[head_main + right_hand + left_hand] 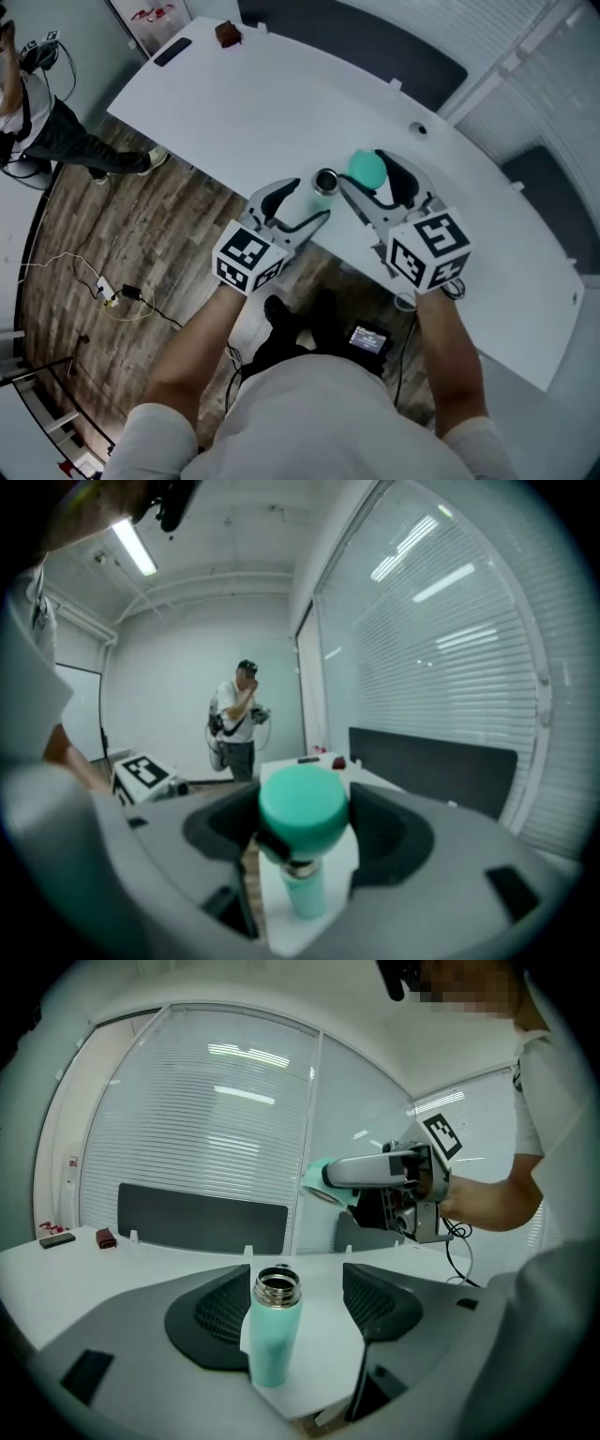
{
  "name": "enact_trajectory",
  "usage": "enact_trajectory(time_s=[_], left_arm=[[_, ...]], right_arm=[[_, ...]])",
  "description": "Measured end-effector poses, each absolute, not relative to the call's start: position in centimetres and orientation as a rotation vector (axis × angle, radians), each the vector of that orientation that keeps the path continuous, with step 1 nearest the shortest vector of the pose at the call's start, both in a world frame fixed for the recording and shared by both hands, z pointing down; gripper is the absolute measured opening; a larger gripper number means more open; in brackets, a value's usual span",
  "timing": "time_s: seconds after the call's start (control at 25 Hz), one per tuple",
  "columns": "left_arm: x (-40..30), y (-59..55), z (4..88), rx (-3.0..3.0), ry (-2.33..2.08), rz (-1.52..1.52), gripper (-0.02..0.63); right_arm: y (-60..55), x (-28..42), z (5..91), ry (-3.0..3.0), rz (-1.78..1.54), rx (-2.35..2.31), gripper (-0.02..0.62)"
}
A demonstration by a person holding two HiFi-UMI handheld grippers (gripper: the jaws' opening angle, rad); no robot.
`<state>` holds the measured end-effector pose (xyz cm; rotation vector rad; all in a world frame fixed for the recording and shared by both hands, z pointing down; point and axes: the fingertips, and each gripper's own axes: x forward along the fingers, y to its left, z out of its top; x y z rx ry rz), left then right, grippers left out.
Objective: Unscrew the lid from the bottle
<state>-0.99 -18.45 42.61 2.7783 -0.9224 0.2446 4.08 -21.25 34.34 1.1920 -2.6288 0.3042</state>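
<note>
The white table (281, 103) is carrying the work, and the bottle (274, 1335) is standing upright on it near the person's edge. Its steel mouth is showing bare, so the lid is already off.

The left claw (309, 201) is sitting open around the bottle's body. One pad is lying close against the teal wall, and a clear gap is showing on the other side, so nothing is clamping the bottle. The right claw (366, 173) is gripping the lid (302, 803) by its sides and holding it in the air, above and just beside the mouth.

The bottle is looking like a rigid, metal-walled flask with a smooth matte coat. I am judging it stiff enough to take a firm squeeze without denting, but slick under the pads. It is also tall and narrow, so it is likely to tip if pushed near the top. The middle of the body, below the steel neck, is looking like the safest place to take hold.

The lid is looking like light, hard plastic with a domed top. A grip on its straight sides is looking safer than one on the rounded crown.
</note>
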Motion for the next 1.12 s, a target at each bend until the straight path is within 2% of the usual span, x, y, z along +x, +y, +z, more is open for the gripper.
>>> enact_trajectory(time_s=[0.44,1.12], left_arm=[[-3.0,-15.9,38.3,2.71,-0.963,0.103,0.313],[-9.3,-9.7,35.4,2.586,-0.871,-0.073,0.311]], right_arm=[[-19.0,5.0,31.3,-2.673,0.298,1.275,0.31],[-14.0,2.5,30.0,-2.673,0.321,1.416,0.31]])
